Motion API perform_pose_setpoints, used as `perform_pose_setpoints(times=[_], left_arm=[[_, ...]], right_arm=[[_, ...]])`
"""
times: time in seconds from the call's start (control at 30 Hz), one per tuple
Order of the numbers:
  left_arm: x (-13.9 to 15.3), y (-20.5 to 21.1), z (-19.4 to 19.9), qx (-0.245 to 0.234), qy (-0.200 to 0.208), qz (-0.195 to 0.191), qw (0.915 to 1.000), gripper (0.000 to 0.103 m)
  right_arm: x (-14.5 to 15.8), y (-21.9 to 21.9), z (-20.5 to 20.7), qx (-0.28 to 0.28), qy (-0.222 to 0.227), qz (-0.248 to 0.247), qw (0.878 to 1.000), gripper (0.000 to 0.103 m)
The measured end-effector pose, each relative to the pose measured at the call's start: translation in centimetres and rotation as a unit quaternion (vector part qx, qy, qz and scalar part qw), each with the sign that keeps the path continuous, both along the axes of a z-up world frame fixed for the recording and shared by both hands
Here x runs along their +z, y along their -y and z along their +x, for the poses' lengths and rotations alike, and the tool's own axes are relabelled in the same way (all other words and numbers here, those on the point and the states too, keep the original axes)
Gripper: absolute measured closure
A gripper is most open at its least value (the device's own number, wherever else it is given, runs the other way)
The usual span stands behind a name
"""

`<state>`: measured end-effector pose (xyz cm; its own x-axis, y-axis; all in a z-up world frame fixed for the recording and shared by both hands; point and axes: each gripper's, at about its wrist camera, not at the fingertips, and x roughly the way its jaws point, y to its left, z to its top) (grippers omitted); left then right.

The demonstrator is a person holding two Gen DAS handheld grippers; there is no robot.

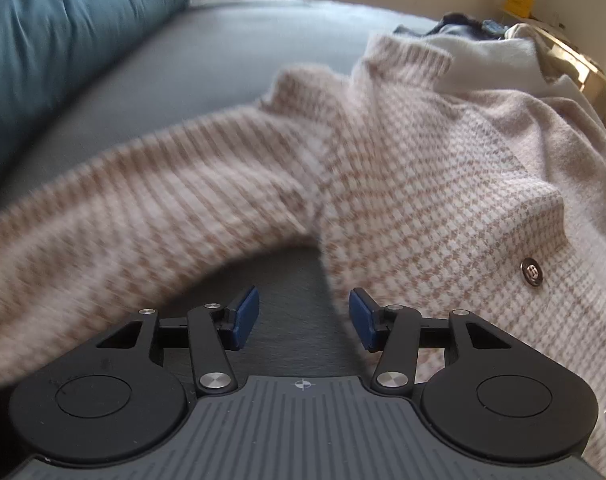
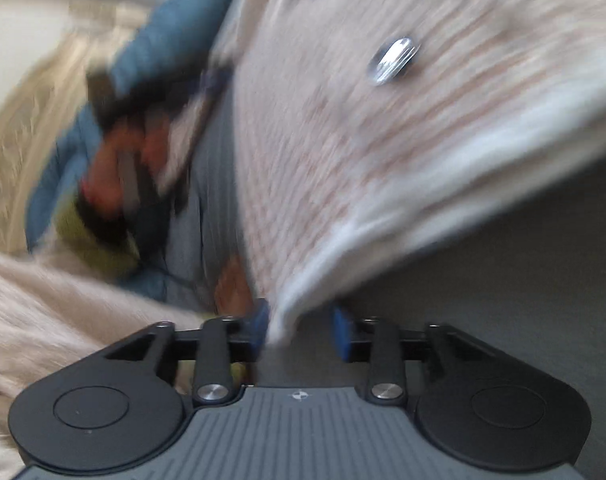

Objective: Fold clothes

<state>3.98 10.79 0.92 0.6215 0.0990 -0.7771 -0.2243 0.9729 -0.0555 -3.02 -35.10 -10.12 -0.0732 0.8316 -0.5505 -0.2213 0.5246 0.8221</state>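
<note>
On the dark grey bed surface (image 1: 223, 64) we see a fuzzy cream-and-tan houndstooth knit cardigan (image 1: 403, 168) spread out, one sleeve trailing off to the left of the left wrist view and the body lying to the right, with a dark round metal button (image 1: 531, 273) on its front. Our left gripper (image 1: 304, 318) hangs just above the bare grey surface in the crook between sleeve and body; its blue pads (image 1: 247, 316) stand moderately apart with nothing between them, and the right one sits just beside the cardigan's edge. A teal quilted cushion (image 1: 63, 40) runs along the far left, and a heap of other pale and dark clothes (image 1: 487, 48) lies beyond the cardigan's collar.

From the right wrist view, which is heavily blurred, our right gripper (image 2: 301, 330) also has its jaws partly apart. A white ribbed hem corner of the cardigan (image 2: 383, 160) dips down between the pads, close against the left pad, but we cannot tell whether it touches; the pads do not pinch it. Two shiny buttons (image 2: 391, 60) streak across the knit above. Further left we make out the other hand-held gripper with a person's hand (image 2: 115, 176) on it and a yellow-green cuff, against the blue cushion.
</note>
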Motion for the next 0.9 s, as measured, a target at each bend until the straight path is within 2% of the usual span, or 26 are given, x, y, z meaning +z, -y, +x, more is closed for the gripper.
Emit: perform_pose_setpoints(times=[0.1,0.2,0.3,0.5,0.57,0.6,0.77,0.9], left_arm=[[1.3,1.0,-1.3,-0.014,0.024,0.035,0.9990,0.051],[1.8,3.4,-1.8,-0.056,0.046,0.039,0.9966,0.048],[1.1,6.4,-1.3,-0.101,0.047,0.035,0.9932,0.047],[-1.1,10.4,-0.5,-0.145,0.033,0.023,0.9886,0.047],[-1.8,11.3,-0.5,-0.152,0.026,0.027,0.9877,0.047],[-2.0,11.6,-0.4,-0.155,0.023,0.028,0.9873,0.047],[-2.4,12.5,-0.5,-0.166,0.016,0.022,0.9858,0.047],[-2.6,13.0,-0.7,-0.178,0.017,0.019,0.9836,0.047]], right_arm=[[1.0,5.7,1.8,-0.108,0.002,0.000,0.994,0.058],[0.9,10.5,3.1,-0.204,0.005,-0.013,0.979,0.057],[-0.3,12.4,3.8,-0.260,-0.015,-0.018,0.965,0.052],[-1.0,11.1,4.8,-0.282,0.008,-0.003,0.959,0.055],[-0.5,10.7,5.0,-0.282,0.024,-0.016,0.959,0.073],[-0.2,10.6,5.0,-0.281,0.034,-0.024,0.959,0.093],[1.6,11.0,3.5,-0.291,0.078,-0.018,0.953,0.096],[0.9,11.9,3.0,-0.303,0.071,-0.031,0.950,0.097]])
